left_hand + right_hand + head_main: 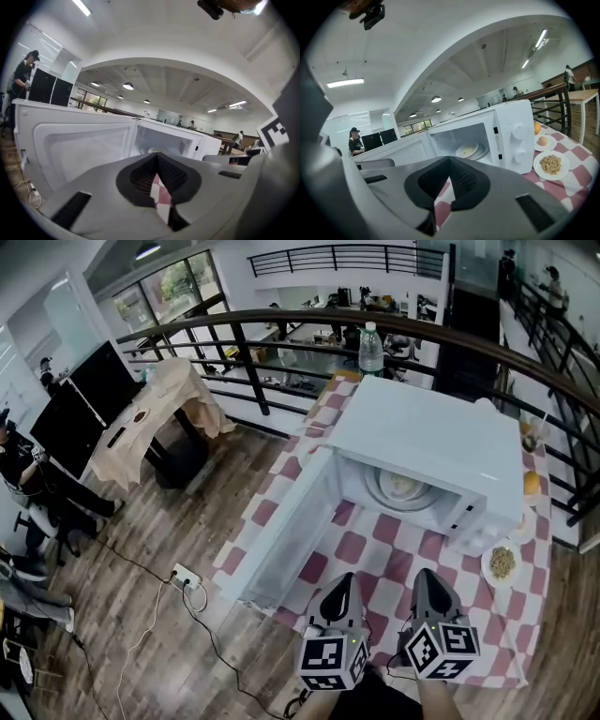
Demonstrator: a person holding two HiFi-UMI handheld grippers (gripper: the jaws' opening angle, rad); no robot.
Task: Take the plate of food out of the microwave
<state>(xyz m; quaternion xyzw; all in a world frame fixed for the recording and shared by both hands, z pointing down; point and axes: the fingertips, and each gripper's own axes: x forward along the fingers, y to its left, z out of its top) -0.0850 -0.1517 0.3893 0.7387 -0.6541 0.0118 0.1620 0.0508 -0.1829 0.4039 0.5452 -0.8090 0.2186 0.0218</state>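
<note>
Both tongs are sitting shut w/ nothing between the pads. I'm holding the left gripper point(341, 582) and right gripper point(427, 577) side by side over the near edge of the checked tablecloth point(375, 545), short of the microwave point(427, 432). Its door point(281, 526) is hanging wide open along the table's left edge, so the cavity mouth is facing me w/ bare cloth in front. The plate of food point(401, 487) is sitting inside the cavity. A plate of grains point(503, 562) is crowding the right-hand corner. Right gripper view is showing the food plate clearly, plus a small plate w/ an egg point(543, 141) beyond the grains. Left gripper view is mostly catching the door's inner face, w/ the plate hardly showing.
</note>
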